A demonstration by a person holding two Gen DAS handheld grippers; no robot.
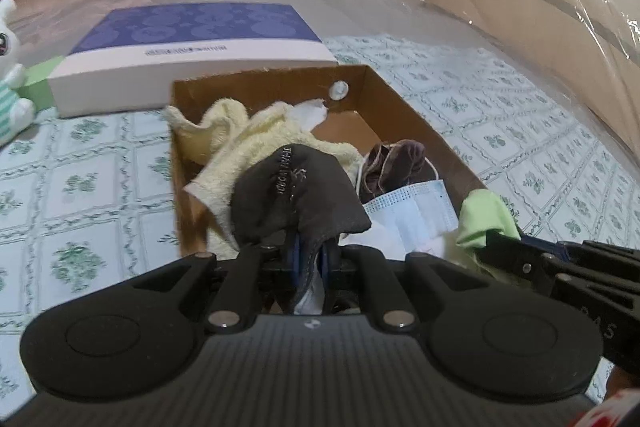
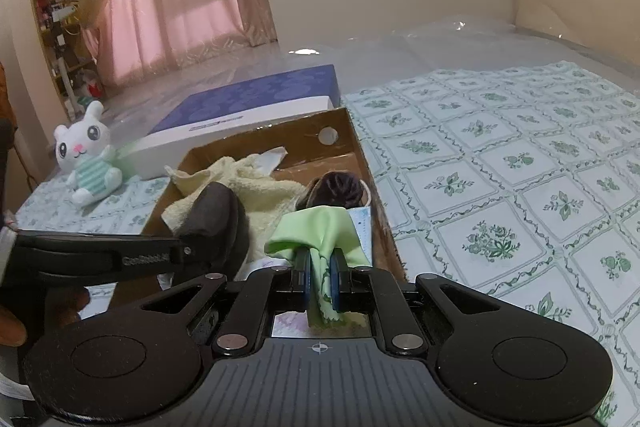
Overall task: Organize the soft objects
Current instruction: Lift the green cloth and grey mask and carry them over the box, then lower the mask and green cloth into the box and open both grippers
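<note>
A brown cardboard box (image 1: 404, 107) (image 2: 352, 147) lies on the bed. Inside it are a pale yellow towel (image 1: 256, 135) (image 2: 260, 183), a dark brown velvet scrunchie (image 1: 396, 159) (image 2: 338, 185) and a blue face mask (image 1: 416, 211). My left gripper (image 1: 310, 251) is shut on a dark grey sock (image 1: 304, 187) (image 2: 216, 223), held over the near end of the box. My right gripper (image 2: 320, 267) is shut on a light green cloth (image 2: 320, 231) (image 1: 484, 215), at the box's near right corner.
A blue and white flat box (image 1: 192, 47) (image 2: 240, 115) lies behind the cardboard box. A white plush rabbit (image 2: 86, 155) (image 1: 10, 87) sits to the left. The floral bedspread (image 2: 500, 187) stretches right, with clear plastic sheeting beyond. Curtains, a fan and shelves stand at far left.
</note>
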